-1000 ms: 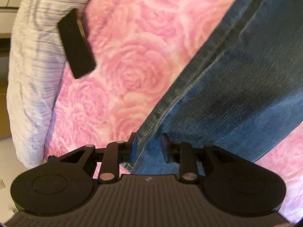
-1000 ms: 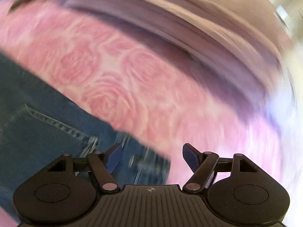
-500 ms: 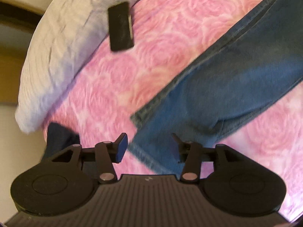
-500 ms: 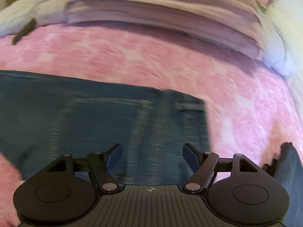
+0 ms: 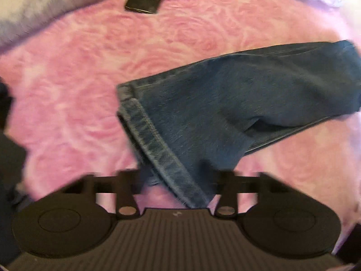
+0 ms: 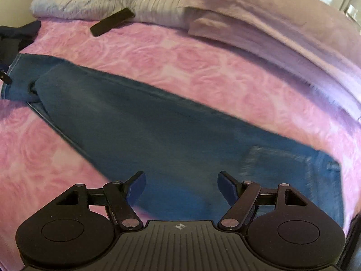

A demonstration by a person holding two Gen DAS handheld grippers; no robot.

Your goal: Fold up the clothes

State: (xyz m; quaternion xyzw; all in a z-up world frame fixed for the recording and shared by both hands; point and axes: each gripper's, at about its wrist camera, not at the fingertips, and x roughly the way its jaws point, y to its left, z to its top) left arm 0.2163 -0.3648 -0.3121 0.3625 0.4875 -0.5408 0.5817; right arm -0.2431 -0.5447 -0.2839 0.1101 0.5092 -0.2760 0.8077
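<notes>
A pair of blue jeans (image 6: pixel 158 124) lies stretched across a pink rose-patterned bedspread (image 6: pixel 180 52). In the left wrist view the hem end of a leg (image 5: pixel 158 144) is raised off the bedspread and runs down between the jaws of my left gripper (image 5: pixel 180 187). The jaws are closing on the hem, and the denim hides the fingertips. My right gripper (image 6: pixel 181 180) hovers open over the upper part of the jeans, left of the back pocket (image 6: pixel 282 162), with nothing between its fingers.
A flat black object (image 6: pixel 112 21) rests where the bedspread meets a rumpled white blanket (image 6: pixel 101 0). Folded lilac bedding (image 6: pixel 259 22) is stacked at the back right. A dark garment (image 6: pixel 20 31) lies at the bed's left end.
My left gripper slid along the leg to its hem, turned and closed on it, lifting the hem. My right gripper swept across from the waistband corner to over the jeans, staying open.
</notes>
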